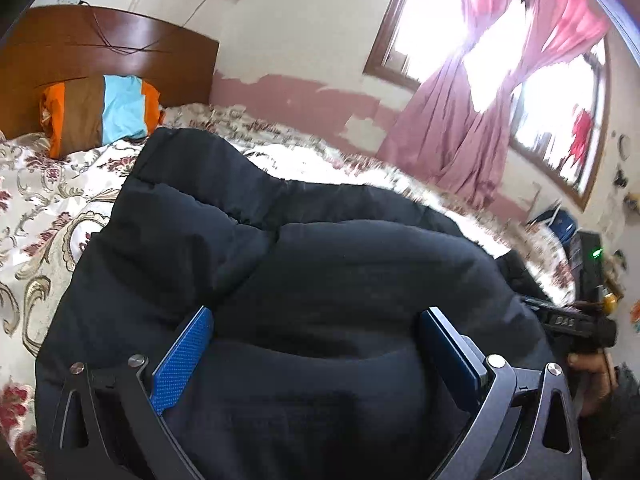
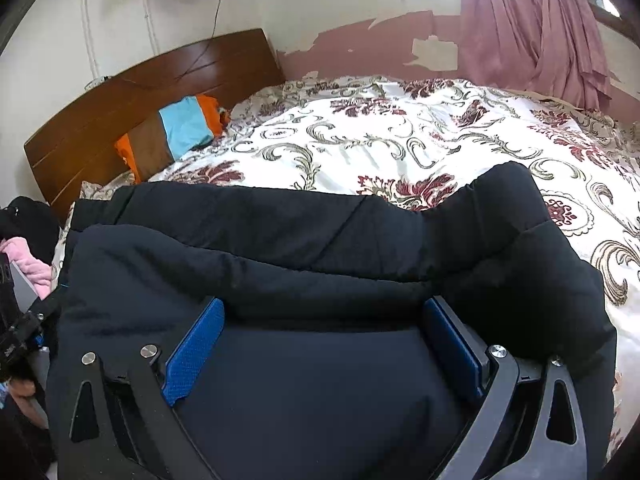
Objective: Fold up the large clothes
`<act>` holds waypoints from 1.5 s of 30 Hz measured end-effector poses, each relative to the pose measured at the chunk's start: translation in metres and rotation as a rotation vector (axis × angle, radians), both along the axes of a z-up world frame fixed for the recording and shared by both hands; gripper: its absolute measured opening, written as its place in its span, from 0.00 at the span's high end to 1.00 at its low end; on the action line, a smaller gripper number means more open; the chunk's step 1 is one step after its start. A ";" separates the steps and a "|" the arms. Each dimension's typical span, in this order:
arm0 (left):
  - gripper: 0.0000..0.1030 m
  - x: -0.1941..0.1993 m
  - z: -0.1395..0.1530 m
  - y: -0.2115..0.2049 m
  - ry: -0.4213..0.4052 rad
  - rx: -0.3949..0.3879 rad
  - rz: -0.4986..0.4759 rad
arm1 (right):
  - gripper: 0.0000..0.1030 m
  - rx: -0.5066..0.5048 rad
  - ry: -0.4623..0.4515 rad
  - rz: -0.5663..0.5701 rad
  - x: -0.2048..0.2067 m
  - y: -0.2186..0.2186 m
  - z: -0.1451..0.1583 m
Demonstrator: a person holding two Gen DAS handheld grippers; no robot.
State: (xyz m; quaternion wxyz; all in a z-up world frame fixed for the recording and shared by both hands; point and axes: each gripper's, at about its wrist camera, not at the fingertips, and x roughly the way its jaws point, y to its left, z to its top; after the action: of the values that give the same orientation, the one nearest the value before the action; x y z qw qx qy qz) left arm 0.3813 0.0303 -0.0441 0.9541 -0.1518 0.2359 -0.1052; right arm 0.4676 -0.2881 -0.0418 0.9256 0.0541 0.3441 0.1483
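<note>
text: "DAS" | on: right claw (image 1: 576,326) body | view: left wrist

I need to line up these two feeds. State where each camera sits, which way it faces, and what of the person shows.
Left wrist: on the left gripper, facing across the black jacket toward headboard and window; the person's right hand holds the other gripper at right.
Right wrist: on the right gripper, facing across the jacket toward the floral bedspread; no hand clearly shows.
Shared: jacket, bedspread, striped pillow, open fingers.
</note>
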 end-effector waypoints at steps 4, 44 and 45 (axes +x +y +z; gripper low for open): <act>0.00 -0.008 -0.001 0.013 -0.053 -0.089 -0.022 | 0.05 -0.033 -0.042 -0.032 -0.010 0.003 0.002; 0.00 -0.041 -0.041 0.104 0.290 -0.192 0.069 | 0.02 0.013 0.166 -0.158 -0.046 -0.121 0.014; 0.00 -0.040 -0.043 0.107 0.291 -0.210 0.073 | 0.02 0.019 0.178 -0.152 -0.040 -0.122 0.011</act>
State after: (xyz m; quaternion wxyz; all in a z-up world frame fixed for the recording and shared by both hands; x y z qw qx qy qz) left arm 0.3408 0.1378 -0.0873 0.8919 -0.2726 0.3535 -0.0717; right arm 0.4274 -0.4105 -0.0310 0.8994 0.1020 0.4182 0.0754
